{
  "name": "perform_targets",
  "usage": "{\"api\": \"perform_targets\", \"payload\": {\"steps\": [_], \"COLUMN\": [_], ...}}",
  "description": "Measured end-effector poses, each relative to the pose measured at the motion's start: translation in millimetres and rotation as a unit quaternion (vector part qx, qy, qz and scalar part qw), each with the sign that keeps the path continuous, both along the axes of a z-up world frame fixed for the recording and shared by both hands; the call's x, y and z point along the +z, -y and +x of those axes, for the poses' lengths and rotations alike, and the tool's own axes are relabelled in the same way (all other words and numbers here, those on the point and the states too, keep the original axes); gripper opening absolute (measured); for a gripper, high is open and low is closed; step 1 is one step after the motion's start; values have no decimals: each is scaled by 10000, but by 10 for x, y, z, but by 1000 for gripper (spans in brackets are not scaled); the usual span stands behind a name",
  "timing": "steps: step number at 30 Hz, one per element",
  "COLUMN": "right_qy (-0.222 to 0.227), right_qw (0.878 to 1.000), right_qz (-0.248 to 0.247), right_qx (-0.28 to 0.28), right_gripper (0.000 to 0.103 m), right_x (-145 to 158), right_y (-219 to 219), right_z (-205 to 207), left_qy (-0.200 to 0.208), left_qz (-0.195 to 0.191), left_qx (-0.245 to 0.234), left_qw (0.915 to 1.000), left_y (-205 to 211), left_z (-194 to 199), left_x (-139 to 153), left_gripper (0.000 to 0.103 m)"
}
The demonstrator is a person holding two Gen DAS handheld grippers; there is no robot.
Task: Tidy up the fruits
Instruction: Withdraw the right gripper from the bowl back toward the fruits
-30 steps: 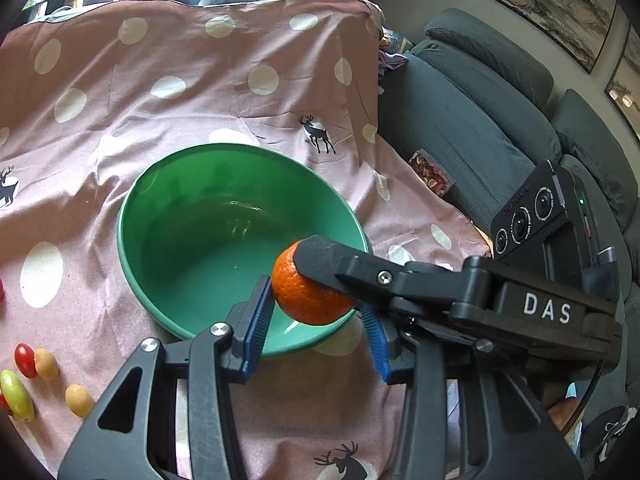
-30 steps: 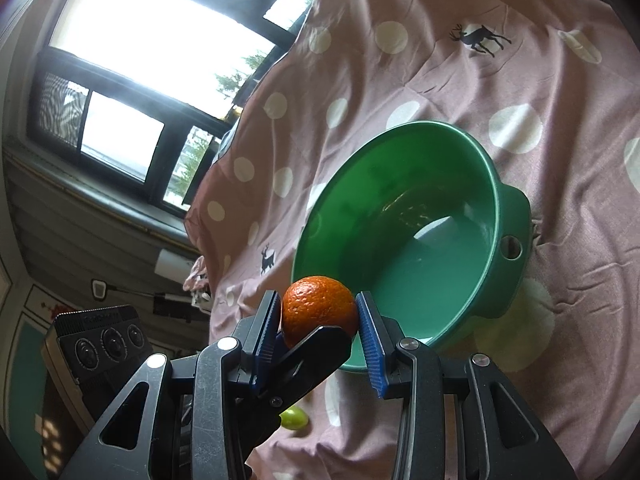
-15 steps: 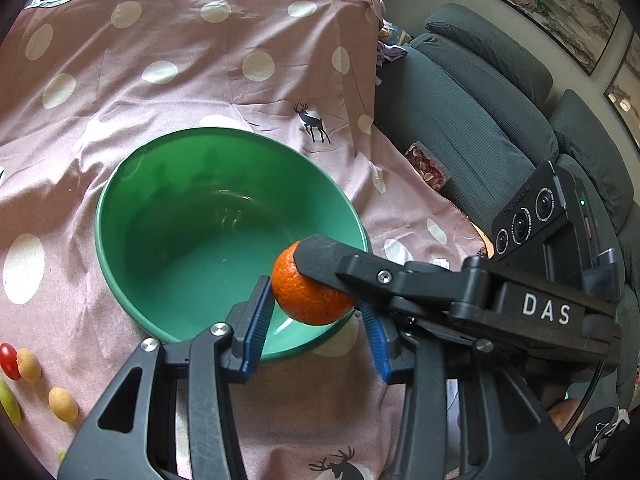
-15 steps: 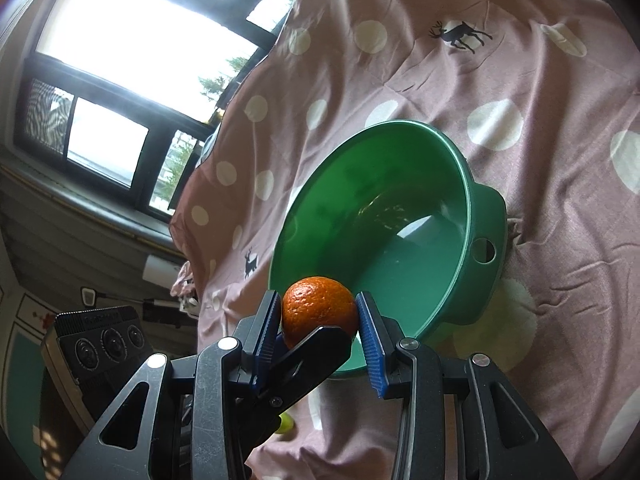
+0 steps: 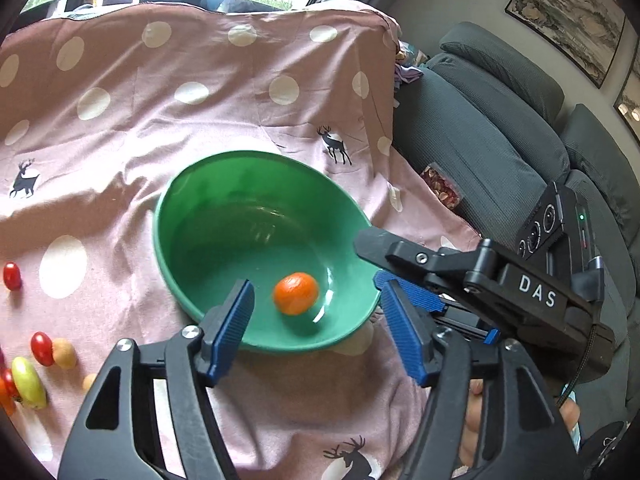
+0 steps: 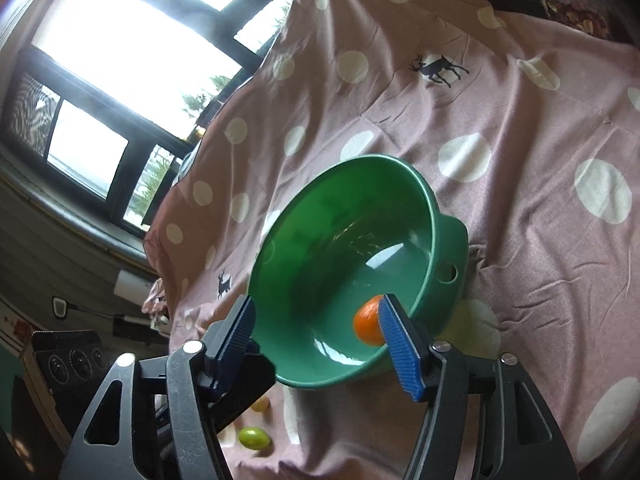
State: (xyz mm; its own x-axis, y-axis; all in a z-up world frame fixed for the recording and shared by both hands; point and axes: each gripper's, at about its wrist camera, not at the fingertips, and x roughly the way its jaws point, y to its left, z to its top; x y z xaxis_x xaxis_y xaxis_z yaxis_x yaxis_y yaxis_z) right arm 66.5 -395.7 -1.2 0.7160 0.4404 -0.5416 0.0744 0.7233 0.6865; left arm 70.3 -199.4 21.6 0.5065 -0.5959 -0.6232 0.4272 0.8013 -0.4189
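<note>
One orange [image 5: 296,293] is being contained in the green bowl [image 5: 188,216]; left gripper [image 5: 320,332] and right gripper [image 6: 320,344] jaws are being opened, nothing gripped.

bowl [image 5: 256,184]: on the tablecloth [image 5: 200,92], just ahead of both pairs of jaws
tangerine [image 5: 296,293]: in the bowl, low on its near side, ahead of the left gripper [image 5: 320,328] jaws
right gripper [image 6: 320,340]: over the bowl's near rim, tangerine just past its right-hand pad
cherry tomatoes [image 5: 42,348]: on the cloth, left of the left jaws
sofa [image 5: 500,152]: right of the cloth
</note>
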Motion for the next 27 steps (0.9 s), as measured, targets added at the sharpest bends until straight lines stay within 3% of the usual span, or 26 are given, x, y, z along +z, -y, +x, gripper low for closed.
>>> {"api": "perform_targets", "payload": {"steps": [4,7,10,15,22,27], "right_qy": [156,314,483,617,347,138], "right_qw": [9998,9991,9982,9953,9895,9802], "right_qz": [-27,57,-6,-22,-479,-804], "right_qx": [115,278,370,742,1316,1805], "right_gripper": [71,90,92,94,100,100], "right_x": [80,137,220,299,258,159], "right_y": [-64,-136,-266,-560,-1091,-1486], "right_z": [-28,-42,-88,-78,-6,38], "left_qy": [217,428,536,507,317,-135], "left_qz": [109,301,411,540,903,1034], "left_qx": [402,739,1192,1989,3126,3278], "left_qw": [9989,9959,9906,9772,9451,9390], "left_y": [-283,-525,-814,-1384,-2085,-2289], "left_z": [-127,-253,-377,-534,-769,-727], "left_x": [150,244,288,277,-7,-242], "left_gripper": [83,91,101,102,102,102]}}
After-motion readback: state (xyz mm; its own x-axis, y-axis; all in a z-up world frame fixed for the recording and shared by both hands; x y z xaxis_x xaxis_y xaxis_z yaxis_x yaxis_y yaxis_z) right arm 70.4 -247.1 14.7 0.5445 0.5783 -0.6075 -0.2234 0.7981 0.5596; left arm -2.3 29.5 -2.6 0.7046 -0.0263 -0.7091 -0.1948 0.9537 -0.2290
